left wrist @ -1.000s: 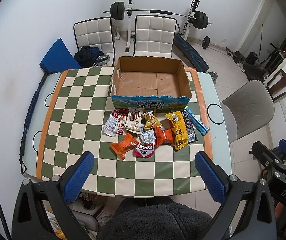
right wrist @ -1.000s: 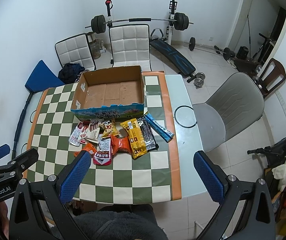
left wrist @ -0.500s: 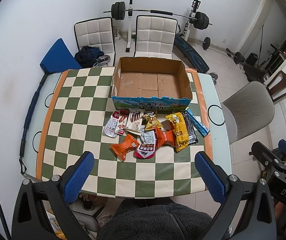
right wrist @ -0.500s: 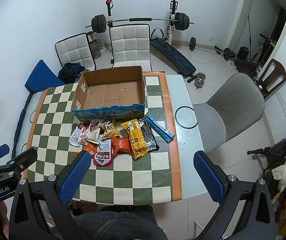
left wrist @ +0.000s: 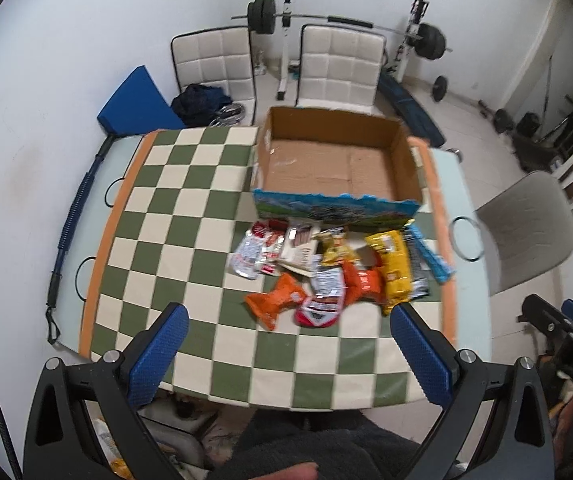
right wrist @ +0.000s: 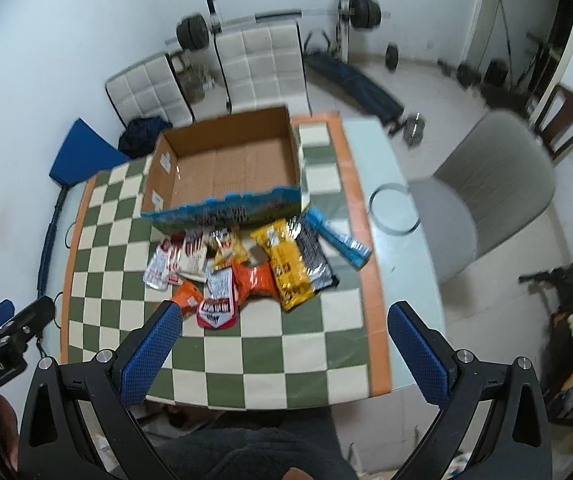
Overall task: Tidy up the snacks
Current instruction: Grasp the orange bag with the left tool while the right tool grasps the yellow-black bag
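In the left wrist view the left gripper (left wrist: 284, 354) stands wide and empty at the bottom of the frame. The snack pile (left wrist: 338, 268) lies just above it, right of centre on the checkered counter (left wrist: 174, 216). The empty cardboard box (left wrist: 332, 168) sits directly above the pile. In the right wrist view the right gripper (right wrist: 282, 354), equally wide and empty, has the pile up and left; neither looks clearly nearer. The yellow packet (right wrist: 288, 266) runs lengthwise toward the box.
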Motion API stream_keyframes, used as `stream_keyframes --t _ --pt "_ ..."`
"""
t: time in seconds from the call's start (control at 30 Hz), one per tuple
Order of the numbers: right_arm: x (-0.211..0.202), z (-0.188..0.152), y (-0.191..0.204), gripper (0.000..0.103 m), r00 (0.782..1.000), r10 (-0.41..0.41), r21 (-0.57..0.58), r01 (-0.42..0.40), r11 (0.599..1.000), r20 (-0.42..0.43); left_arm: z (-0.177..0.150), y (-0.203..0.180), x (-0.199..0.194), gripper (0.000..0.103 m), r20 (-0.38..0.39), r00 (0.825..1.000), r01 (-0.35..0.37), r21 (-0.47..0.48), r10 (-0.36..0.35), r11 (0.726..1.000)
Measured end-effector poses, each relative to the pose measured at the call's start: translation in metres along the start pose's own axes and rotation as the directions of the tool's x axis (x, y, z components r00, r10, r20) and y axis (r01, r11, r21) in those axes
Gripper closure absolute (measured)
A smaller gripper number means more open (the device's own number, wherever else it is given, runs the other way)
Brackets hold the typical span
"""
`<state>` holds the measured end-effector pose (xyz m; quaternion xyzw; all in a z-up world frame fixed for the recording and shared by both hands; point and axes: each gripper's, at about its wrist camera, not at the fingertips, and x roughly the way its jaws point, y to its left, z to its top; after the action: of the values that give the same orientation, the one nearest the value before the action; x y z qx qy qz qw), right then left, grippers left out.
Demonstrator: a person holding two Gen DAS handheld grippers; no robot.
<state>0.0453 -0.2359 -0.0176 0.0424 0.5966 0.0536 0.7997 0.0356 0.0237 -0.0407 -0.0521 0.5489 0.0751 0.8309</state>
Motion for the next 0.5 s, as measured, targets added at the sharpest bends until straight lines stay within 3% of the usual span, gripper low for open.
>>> stream_keyframes --t 0.17,0.37,0.5 --pt "0.081 0.003 -0.009 0.000 0.996 0.015 0.013 -0.014 1.000 -0.090 0.004 0.019 0.070 0.000 -0.076 0.994 -0.080 0.017 0.082 0.997" --pt "0.194 0.019 -0.012 0.000 0.987 -0.023 -0.030 0.018 0.999 -0.160 0.003 0.045 0.159 0.000 -0.169 0.982 -0.093 -0.026 0.088 0.995" --pt "0.265 0.029 -0.009 0.000 0.970 -0.038 -0.075 0.020 0.997 -0.241 -0.002 0.043 0.211 0.001 -0.221 0.969 -0.111 0.025 0.114 0.994"
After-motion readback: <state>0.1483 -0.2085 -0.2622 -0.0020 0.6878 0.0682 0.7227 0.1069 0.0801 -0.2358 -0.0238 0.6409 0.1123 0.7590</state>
